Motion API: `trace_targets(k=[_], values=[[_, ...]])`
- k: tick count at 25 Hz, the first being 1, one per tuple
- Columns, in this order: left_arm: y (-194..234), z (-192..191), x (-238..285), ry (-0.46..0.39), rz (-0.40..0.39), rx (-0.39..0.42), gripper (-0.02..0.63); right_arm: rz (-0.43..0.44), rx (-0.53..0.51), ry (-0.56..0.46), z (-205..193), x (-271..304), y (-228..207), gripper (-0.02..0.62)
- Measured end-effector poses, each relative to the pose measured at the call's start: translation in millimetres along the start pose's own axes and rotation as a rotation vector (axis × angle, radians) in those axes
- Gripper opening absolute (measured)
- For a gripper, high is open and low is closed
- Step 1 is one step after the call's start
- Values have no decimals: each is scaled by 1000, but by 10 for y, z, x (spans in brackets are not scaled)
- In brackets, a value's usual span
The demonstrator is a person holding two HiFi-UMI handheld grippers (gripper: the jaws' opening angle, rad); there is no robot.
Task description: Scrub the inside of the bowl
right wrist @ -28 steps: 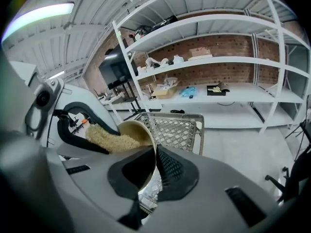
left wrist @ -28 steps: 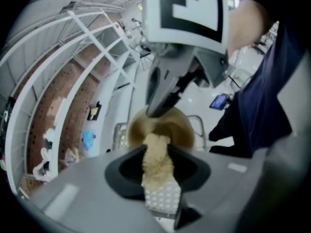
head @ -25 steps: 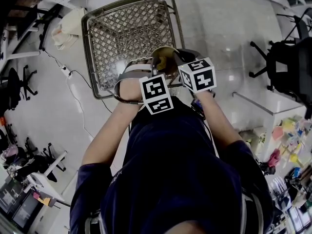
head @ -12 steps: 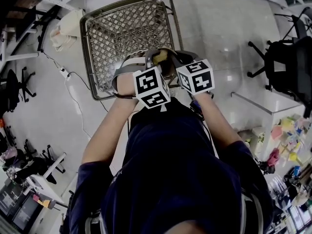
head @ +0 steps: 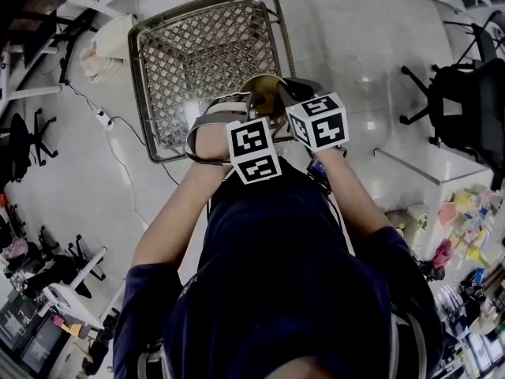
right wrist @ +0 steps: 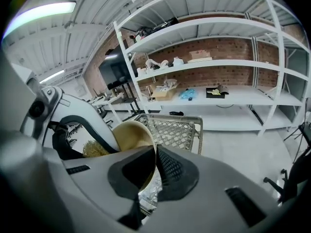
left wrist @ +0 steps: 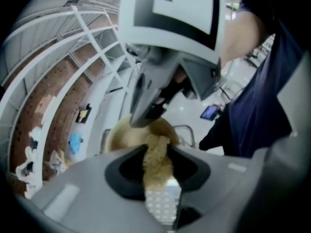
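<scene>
A person stands on a pale, glossy floor [head: 355, 46] in a workshop. The left gripper [left wrist: 158, 152] pinches a tan, fibrous scrub pad [left wrist: 154, 171], whose far end is at the mouth of the beige bowl [left wrist: 121, 135] just ahead of the jaws. The right gripper [right wrist: 155, 161], just beside the left, is clamped on that bowl's rim, holding it tilted. Beyond and below both grippers sits a metal mesh basket [head: 142, 85]. Past the right gripper, white shelving [right wrist: 218, 62] lines a brick wall [right wrist: 228, 45]
</scene>
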State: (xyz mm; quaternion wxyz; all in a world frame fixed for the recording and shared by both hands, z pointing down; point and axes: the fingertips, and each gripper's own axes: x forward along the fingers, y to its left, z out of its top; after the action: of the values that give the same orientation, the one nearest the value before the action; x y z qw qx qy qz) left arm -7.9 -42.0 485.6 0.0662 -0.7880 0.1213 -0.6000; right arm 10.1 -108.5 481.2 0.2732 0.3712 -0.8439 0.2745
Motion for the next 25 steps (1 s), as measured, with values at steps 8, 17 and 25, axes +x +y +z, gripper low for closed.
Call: trace_targets(k=[8, 17, 25], values=[[423, -5, -132, -38, 160, -22, 118, 16, -15, -3, 5, -1, 54, 14], [95, -165, -68, 71, 62, 63, 118, -12, -24, -19, 106, 20, 17, 15], [302, 38, -127, -36, 146, 52, 118, 18, -12, -17, 44, 13, 103, 14]])
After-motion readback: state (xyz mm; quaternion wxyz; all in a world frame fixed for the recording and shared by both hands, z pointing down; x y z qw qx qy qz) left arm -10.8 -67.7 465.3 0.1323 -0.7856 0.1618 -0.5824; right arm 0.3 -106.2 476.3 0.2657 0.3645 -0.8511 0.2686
